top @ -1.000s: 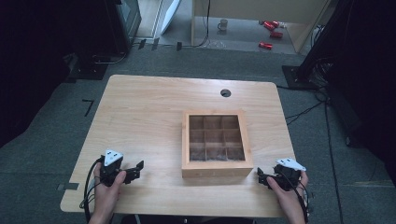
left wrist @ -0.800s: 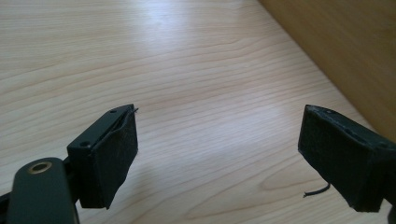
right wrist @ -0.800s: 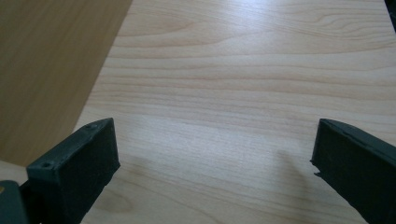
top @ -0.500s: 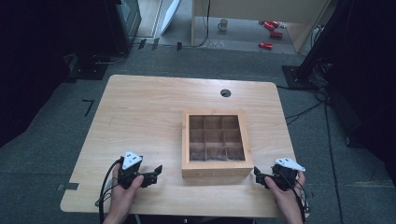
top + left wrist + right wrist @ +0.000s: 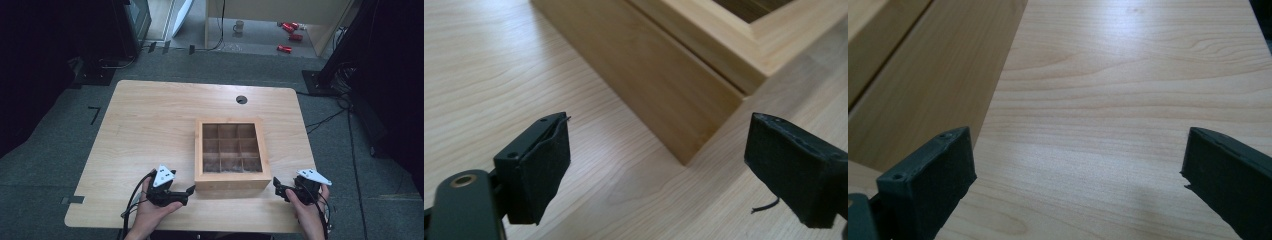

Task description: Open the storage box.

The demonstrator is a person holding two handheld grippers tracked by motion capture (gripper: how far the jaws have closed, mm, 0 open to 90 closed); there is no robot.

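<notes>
Light wooden table (image 5: pixel 150 125) with rounded corners fills the middle of the high view, and a square pale wooden box (image 5: pixel 230 183) divided into nine open compartments sits on its near right part. The compartments look dark and hold nothing that can be made out. The left gripper (image 5: pixel 190 190), black with a grey three-cornered plate on top, is held in the person's left hand (image 5: pixel 152 212) just beside the box's near left corner, jaws pointing at it. The right gripper (image 5: pixel 276 186), held in the right hand (image 5: pixel 307 210), hangs just off the near right corner, jaws also pointing toward the box. A round cable hole (image 5: pixel 241 99) lies near the table's far edge, well apart from the box.

Left gripper view: the two black padded jaws stand wide apart, holding nothing, low over the tabletop (image 5: pixel 499 65). The box's corner (image 5: pixel 704 120) sits between and just ahead of them, with a seam running under its framed top.

Right gripper view: the jaws are likewise spread wide and empty. The box's side wall (image 5: pixel 933 75) runs along the left, near the left jaw, with bare wood grain (image 5: pixel 1138 100) ahead.
</notes>
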